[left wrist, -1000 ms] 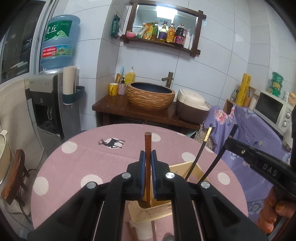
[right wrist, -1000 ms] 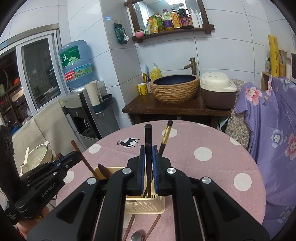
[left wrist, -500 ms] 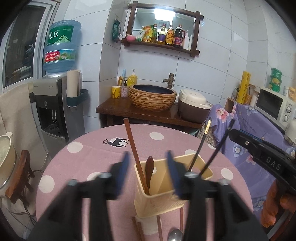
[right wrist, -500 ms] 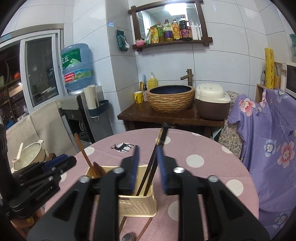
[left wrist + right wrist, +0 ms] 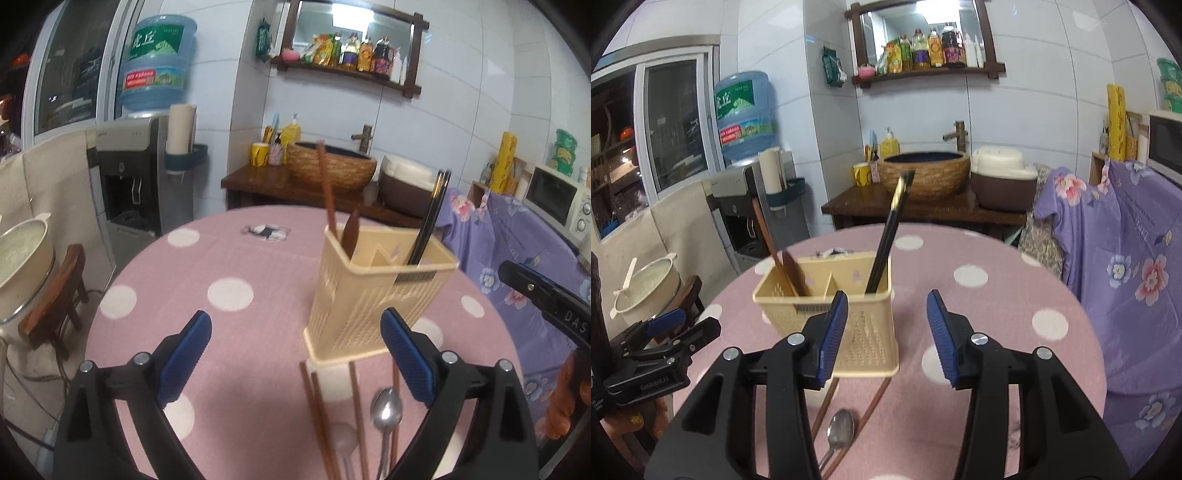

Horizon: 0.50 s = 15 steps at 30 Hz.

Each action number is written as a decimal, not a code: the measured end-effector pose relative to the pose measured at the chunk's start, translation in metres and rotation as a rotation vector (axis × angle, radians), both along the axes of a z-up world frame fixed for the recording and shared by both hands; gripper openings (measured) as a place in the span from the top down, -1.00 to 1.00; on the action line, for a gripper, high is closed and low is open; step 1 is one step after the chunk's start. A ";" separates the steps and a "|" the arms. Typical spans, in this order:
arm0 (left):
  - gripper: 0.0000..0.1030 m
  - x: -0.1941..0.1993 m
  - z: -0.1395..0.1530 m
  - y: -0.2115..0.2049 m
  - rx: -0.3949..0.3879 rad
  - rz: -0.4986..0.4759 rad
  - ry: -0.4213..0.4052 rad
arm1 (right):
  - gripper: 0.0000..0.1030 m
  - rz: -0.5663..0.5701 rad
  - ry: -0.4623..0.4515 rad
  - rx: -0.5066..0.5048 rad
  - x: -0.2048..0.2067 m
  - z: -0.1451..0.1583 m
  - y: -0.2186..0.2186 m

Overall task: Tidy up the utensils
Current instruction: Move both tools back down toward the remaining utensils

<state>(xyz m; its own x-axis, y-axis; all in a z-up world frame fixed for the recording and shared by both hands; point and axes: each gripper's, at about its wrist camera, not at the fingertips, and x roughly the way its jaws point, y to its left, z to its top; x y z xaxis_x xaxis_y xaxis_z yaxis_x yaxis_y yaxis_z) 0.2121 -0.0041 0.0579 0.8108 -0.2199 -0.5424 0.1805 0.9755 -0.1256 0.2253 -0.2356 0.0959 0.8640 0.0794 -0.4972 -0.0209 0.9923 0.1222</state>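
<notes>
Left gripper (image 5: 295, 347): jaws opening, nothing between.
Right gripper (image 5: 886, 332): jaws opening, empty.
Utensil holder (image 5: 373, 295): on bench (image 5: 221, 266), holding brown chopstick (image 5: 327, 192), black chopsticks (image 5: 430, 218).
In front: spoon (image 5: 386, 406), loose chopsticks (image 5: 317, 417), partly cut off.

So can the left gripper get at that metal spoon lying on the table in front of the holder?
Probably yes. The metal spoon lies flat on the table just ahead of the left gripper, whose jaws are opening and empty. Brown chopsticks lying close alongside could get caught up.
</notes>
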 end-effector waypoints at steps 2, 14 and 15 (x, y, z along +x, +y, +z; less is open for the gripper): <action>-0.81 -0.002 -0.012 0.003 0.010 0.008 0.027 | 0.11 -0.005 0.038 0.000 -0.002 -0.017 0.003; -0.62 -0.024 -0.079 0.020 0.054 0.030 0.177 | 0.11 -0.052 0.228 0.026 -0.021 -0.108 0.001; -0.57 -0.025 -0.083 0.021 0.057 0.027 0.192 | 0.11 -0.059 0.241 0.030 -0.023 -0.114 -0.001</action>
